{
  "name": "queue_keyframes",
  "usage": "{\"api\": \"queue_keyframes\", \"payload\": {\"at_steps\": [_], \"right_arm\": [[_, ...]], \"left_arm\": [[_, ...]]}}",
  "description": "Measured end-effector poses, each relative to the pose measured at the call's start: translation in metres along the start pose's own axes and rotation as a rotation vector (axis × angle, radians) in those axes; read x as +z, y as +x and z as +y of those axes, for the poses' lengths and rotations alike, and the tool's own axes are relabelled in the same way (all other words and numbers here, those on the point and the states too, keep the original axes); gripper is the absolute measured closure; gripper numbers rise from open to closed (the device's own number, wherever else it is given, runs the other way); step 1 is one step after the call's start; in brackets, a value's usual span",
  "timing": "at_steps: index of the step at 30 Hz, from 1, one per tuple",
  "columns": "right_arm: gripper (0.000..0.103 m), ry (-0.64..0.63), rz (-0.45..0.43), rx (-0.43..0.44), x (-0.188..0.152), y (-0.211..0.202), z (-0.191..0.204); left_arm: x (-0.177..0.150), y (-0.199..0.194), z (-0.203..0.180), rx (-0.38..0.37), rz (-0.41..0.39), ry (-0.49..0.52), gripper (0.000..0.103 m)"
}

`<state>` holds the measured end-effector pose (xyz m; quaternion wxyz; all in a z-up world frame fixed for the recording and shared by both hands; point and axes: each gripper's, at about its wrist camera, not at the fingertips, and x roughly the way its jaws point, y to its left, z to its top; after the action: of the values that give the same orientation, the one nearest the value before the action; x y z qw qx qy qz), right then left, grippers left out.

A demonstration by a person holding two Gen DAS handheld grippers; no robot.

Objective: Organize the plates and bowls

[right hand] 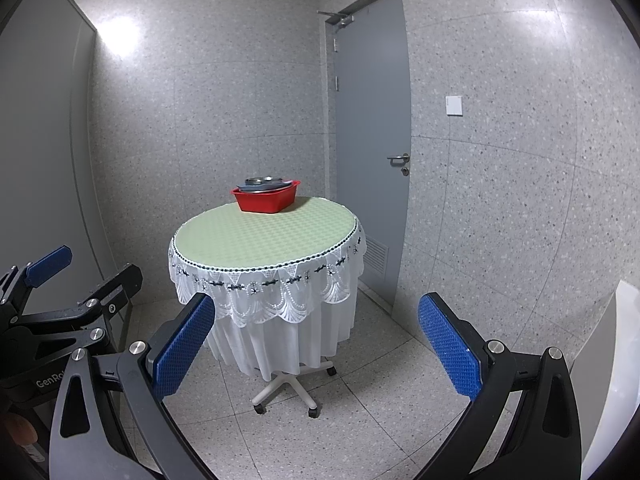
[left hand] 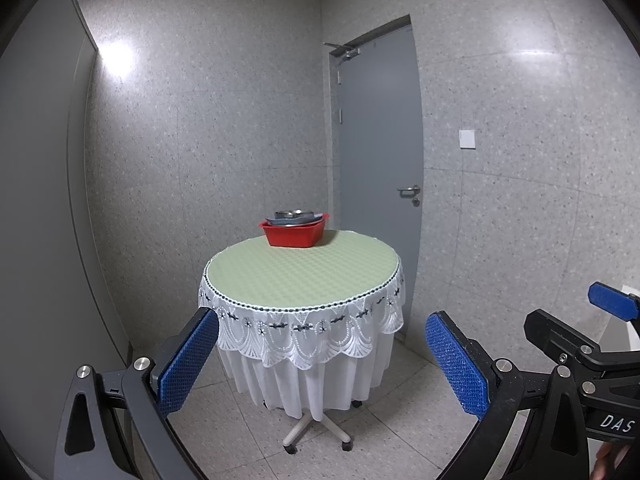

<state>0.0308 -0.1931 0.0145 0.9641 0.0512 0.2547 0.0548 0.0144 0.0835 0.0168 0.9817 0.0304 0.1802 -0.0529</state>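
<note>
A red plastic basin [left hand: 294, 233] sits at the far edge of a round table [left hand: 300, 276] with a green top and white lace skirt. Grey plates and a metal bowl [left hand: 289, 214] are stacked inside it. The basin also shows in the right wrist view [right hand: 265, 199], with the metal bowl [right hand: 264, 181] on top. My left gripper [left hand: 322, 360] is open and empty, well short of the table. My right gripper [right hand: 316, 344] is open and empty, also short of the table. Each gripper shows at the edge of the other's view.
The table stands on a wheeled white base [left hand: 316, 428] on a tiled floor. A closed grey door [left hand: 380, 168] is behind it to the right. Speckled grey walls close in on all sides. A white object [right hand: 616, 380] stands at the right edge.
</note>
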Motion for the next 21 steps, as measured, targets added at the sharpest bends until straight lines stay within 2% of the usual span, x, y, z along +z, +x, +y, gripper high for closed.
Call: {"api": "queue_keyframes", "payload": {"at_steps": [21], "right_arm": [[0.0,0.005,0.008,-0.002,0.0023,0.0016,0.0001]], "left_arm": [[-0.0031,0.002,0.0056,0.005,-0.013,0.013,0.001]]}}
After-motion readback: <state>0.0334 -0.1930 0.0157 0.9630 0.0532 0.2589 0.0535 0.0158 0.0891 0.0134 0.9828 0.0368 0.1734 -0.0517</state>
